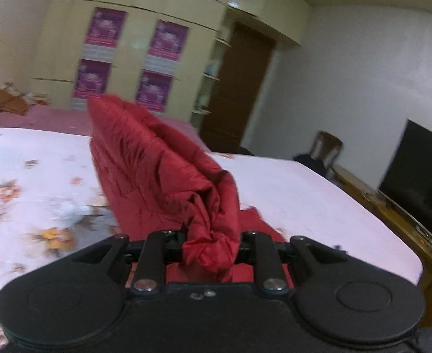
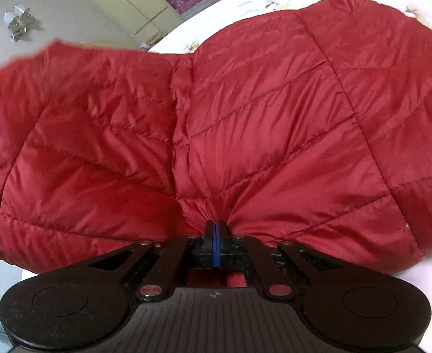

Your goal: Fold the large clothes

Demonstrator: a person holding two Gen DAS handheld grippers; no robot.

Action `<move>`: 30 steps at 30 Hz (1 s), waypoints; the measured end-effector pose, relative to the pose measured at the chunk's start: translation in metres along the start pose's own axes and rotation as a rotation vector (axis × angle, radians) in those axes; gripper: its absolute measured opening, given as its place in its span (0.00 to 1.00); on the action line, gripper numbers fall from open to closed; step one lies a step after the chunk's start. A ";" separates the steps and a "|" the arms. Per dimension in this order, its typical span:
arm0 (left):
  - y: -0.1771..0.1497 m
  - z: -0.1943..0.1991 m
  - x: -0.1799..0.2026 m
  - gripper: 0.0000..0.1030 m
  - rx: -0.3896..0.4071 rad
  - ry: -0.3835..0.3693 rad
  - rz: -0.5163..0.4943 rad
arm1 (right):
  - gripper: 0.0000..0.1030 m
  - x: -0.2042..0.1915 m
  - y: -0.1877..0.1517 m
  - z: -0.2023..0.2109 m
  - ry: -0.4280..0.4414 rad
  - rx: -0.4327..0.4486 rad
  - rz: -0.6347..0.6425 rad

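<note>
Both claws are gripping the red quilted jacket (image 2: pixel 245 123) above the bed (image 1: pixel 304 194), the left claw (image 1: pixel 211 250) clamped on a bunched wad, the right claw (image 2: pixel 215 235) pinching an edge, so they should be lifting evenly, keeping the fabric taut.

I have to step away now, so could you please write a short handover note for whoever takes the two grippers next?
Left gripper: shut on a bunched edge of the red quilted jacket, lifting it off the bed.
Right gripper: shut on a pinch of the same jacket, which spreads across its view.
Done: both grips are secure and part of the jacket is raised.
Left: no finished fold is visible; probably carry the raised part over, lay it flat, then release.
</note>
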State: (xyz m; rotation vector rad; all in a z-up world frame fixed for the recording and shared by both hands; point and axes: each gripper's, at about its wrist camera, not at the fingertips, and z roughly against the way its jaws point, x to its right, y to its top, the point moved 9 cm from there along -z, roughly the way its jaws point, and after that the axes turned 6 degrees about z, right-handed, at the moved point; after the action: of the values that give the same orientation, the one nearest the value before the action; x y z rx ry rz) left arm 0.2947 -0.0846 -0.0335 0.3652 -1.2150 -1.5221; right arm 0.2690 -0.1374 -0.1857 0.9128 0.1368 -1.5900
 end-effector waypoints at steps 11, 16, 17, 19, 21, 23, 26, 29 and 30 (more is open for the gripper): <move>-0.042 -0.102 0.078 0.23 -0.257 -0.090 -0.073 | 0.00 0.094 0.058 0.144 -0.064 0.320 -0.161; -0.091 -0.147 0.097 0.53 -0.436 -0.145 -0.018 | 0.11 0.133 0.068 0.166 -0.144 0.344 -0.228; -0.091 -0.145 0.101 0.65 -0.441 -0.161 -0.019 | 0.58 0.136 0.070 0.170 -0.176 0.346 -0.223; -0.083 -0.134 0.108 0.81 -0.440 -0.200 0.011 | 0.82 0.137 0.079 0.191 -0.175 0.422 -0.157; -0.067 -0.114 0.107 0.77 -0.399 -0.251 0.058 | 0.82 0.132 0.086 0.195 -0.158 0.411 -0.120; -0.046 -0.096 0.090 0.66 -0.316 -0.277 0.109 | 0.75 0.123 0.092 0.191 -0.109 0.401 -0.098; -0.021 -0.093 0.041 0.55 -0.202 -0.160 0.160 | 0.74 0.111 0.109 0.173 -0.052 0.357 -0.051; -0.015 -0.109 -0.020 0.55 -0.170 -0.053 0.272 | 0.74 0.103 0.123 0.143 -0.038 0.284 -0.014; -0.015 -0.117 -0.034 0.55 -0.170 -0.043 0.303 | 0.74 0.103 0.128 0.127 -0.041 0.251 -0.009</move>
State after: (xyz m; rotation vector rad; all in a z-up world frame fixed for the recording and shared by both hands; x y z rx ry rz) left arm 0.3875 -0.1146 -0.1082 0.0327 -1.1081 -1.3621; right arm 0.3268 -0.3225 -0.1115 1.0727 -0.0899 -1.6574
